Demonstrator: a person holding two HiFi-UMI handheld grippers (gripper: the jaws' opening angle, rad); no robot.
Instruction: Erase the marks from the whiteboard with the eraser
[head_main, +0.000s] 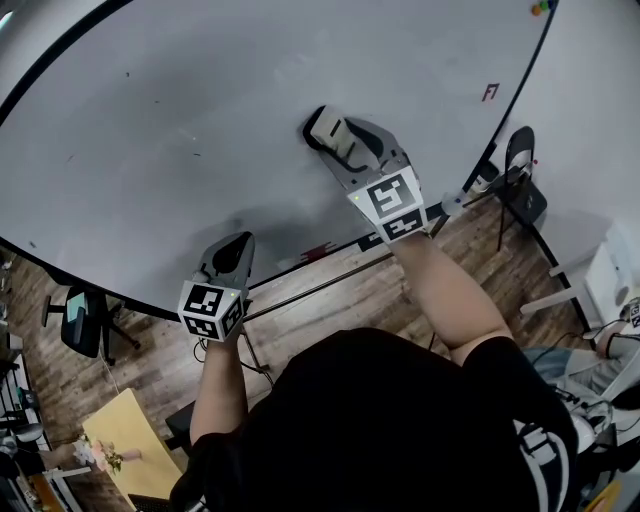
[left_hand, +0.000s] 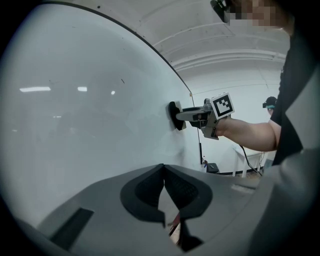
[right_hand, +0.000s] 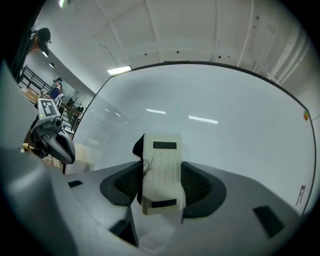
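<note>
white plastic eraser (right_hand: 161, 172), dark felt pad forward, clamped between the jaws of the right tool (head_main: 350, 148); pad set flat against the whiteboard (head_main: 200, 120), right of its middle in the head view

left tool (left_hand: 163, 172): jaws together, nothing between them, held near the board's lower edge, well apart from the eraser

step in hand, as judged: wiping, pad in contact

marks in view: one small red mark (head_main: 490, 92) to the right of the eraser, apart from it; a few faint dark specks (head_main: 127, 73) at upper left; board otherwise near bare

next move likely calls for a sideways slide to the red mark, pad kept flat and pressed

surface: glossy white, dark-framed, ceiling lights reflected

room: wood-plank floor (head_main: 330, 300), black office chair (head_main: 85, 322), pale yellow bench (head_main: 135, 440) at lower left
</note>
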